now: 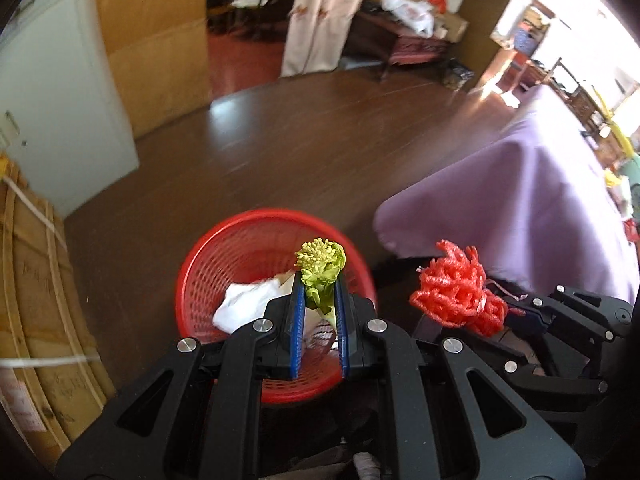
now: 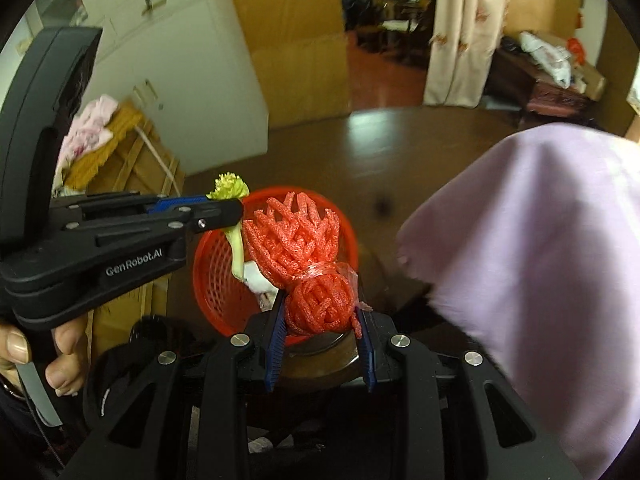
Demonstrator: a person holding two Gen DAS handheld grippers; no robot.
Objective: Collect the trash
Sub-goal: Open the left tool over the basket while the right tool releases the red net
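A: Risk sits with the releases. The left gripper point(image 1: 320, 304) is clamped on a green vegetable scrap point(image 1: 320, 276), and in the left wrist view the scrap hangs over the red basket point(image 1: 208, 264), toward the rim at about two o'clock of its mouth. Let go there and the scrap could clip the rim and fall to the brown floor point(image 1: 320, 140).

B: And the right gripper point(image 2: 322, 316)?

A: Its blue jaws are closed on the round lower knot of a red foam net point(image 2: 304, 256), the kind that wraps fruit. In the right wrist view the net covers most of the basket point(image 2: 212, 256); seen from the left gripper's camera, though, the net point(image 1: 456, 292) sits at three o'clock of the basket, outside its rim. Dropped now, it probably misses.

B: Anything else?

A: The net is light and springy, so it could bounce off the crumpled white paper point(image 1: 248, 304) already in the basket. The two grippers are near each other, and they could knock together over the opening. The purple cloth point(image 1: 520, 208) hangs just beside the basket at three o'clock.

B: How does the trash look?

A: The scrap has a pale yellow frilly top, wrinkled green leaf in the middle and a whitish stalk hanging below the jaws. The net fans out above a taped waist, woven strands bright orange-red. Both pieces are held off the floor, not yet in the basket.
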